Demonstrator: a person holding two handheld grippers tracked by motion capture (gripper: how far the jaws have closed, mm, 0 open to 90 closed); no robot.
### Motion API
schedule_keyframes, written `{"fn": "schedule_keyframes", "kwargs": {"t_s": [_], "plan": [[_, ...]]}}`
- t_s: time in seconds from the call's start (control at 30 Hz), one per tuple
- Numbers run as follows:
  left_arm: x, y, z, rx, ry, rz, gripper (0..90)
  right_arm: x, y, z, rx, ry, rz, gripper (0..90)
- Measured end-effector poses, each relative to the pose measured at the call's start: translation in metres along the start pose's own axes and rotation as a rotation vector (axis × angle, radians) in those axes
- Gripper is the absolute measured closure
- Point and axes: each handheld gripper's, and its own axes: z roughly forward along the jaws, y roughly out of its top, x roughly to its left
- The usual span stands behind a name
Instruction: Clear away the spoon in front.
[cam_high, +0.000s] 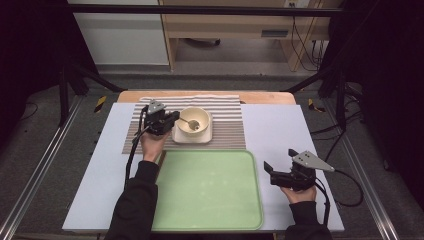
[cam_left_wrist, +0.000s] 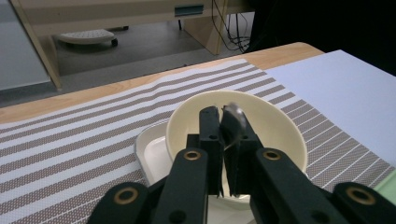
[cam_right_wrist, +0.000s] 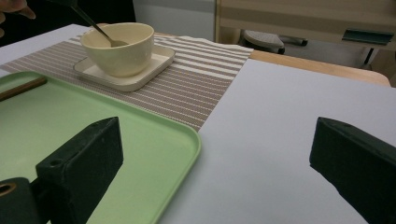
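- Wooden table (cam_high: 265, 97) topped with a pale grey sheet (cam_high: 272, 131); wooden furniture and cables on the floor beyond.
- Brown-and-white striped placemat (cam_high: 227, 125) at the far centre, light green tray (cam_high: 207, 192) just in front of it.
- Cream bowl (cam_high: 194, 120) sits on a square white plate (cam_high: 206, 137) on the placemat.
- Left gripper (cam_high: 167, 120) is at the bowl's left rim, jaws together, clamped on the handle of a metal spoon (cam_high: 189, 122); spoon's other end rests inside the bowl.
- Left gripper view: jaws pinched on the spoon (cam_left_wrist: 232, 122) over the bowl (cam_left_wrist: 275, 126).
- Right gripper (cam_high: 270, 172) rests on the grey sheet just right of the tray, jaws wide apart, holding nothing.
- Right gripper view: tray corner (cam_right_wrist: 184, 140) between the jaws, bowl (cam_right_wrist: 122, 49) and plate (cam_right_wrist: 140, 74) farther off.
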Motion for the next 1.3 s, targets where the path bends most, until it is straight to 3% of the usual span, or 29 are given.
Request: {"fn": "schedule_keyframes", "kwargs": {"t_s": [0.27, 0.57, 1.0, 1.3], "plan": [[-0.003, 0.001, -0.001, -0.003, 0.003, 0.013, 88.0, 0.0, 0.0, 0.0, -0.002, -0.001, 0.0, 3.0], [-0.005, 0.007, -0.011, -0.043, 0.007, 0.035, 88.2, 0.0, 0.0, 0.0, -0.001, 0.0, 0.0, 2.9], [-0.013, 0.021, -0.041, -0.078, -0.017, 0.062, 88.3, -0.001, 0.0, -0.001, -0.005, -0.004, 0.003, 2.8], [-0.028, 0.023, -0.071, -0.088, -0.047, 0.112, 88.3, 0.001, 0.001, -0.002, -0.004, -0.005, -0.003, 2.8]]}}
